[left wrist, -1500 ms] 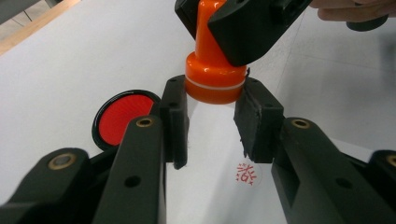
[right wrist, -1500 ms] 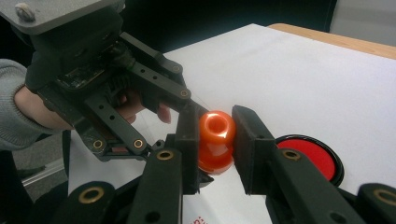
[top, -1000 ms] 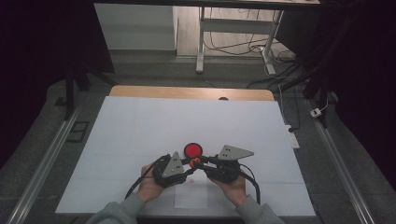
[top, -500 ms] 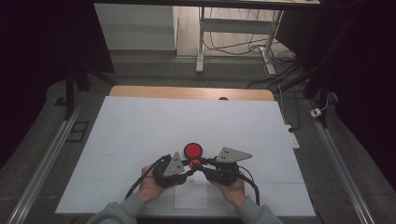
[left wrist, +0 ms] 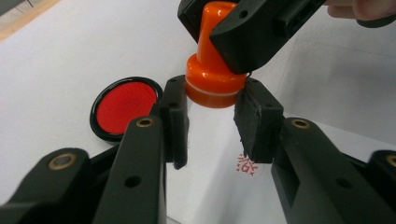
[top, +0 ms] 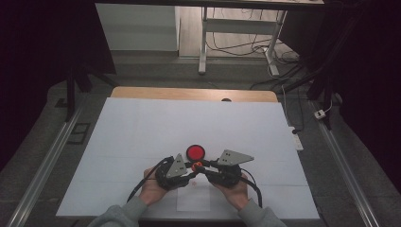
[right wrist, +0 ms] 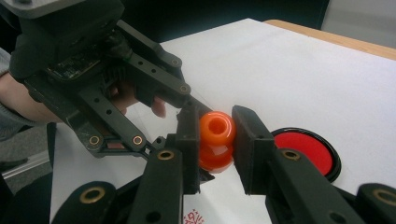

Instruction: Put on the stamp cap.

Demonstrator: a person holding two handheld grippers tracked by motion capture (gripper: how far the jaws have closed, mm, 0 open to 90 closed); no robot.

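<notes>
Closest to the person, a small red star-edged stamp mark [left wrist: 246, 165] sits printed on the white paper sheet [top: 142, 132] that covers the table, just under the two tools. Above it, the right gripper [right wrist: 217, 137] is clamped on the knob handle of the glossy orange plastic rubber stamp [left wrist: 212, 74], its black pads pressed to either side of the handle. The left gripper [left wrist: 212, 123] comes in from the other side with its pads hugging the stamp's wider base, one on each flank; it looks closed onto that base rather than merely framing it. In the high view both hands meet low on the sheet with the stamp between them [top: 196, 165], held slightly clear of the paper and tilted. Just beyond the grippers lies the round black-rimmed red ink pad [top: 195, 152], open and flat, near the stamp but not touching it. Farther off there is only bare sheet up to the wooden table edge [top: 189, 93]. My reading is that this is a steadying or hand-over step between inking and printing: one impression is already down, and the stamp is being squared up with both tools. The next move would call for one gripper to let go cleanly while the other keeps the stamp upright, then a straight press either onto the pad or onto fresh paper beside the mark.
</notes>
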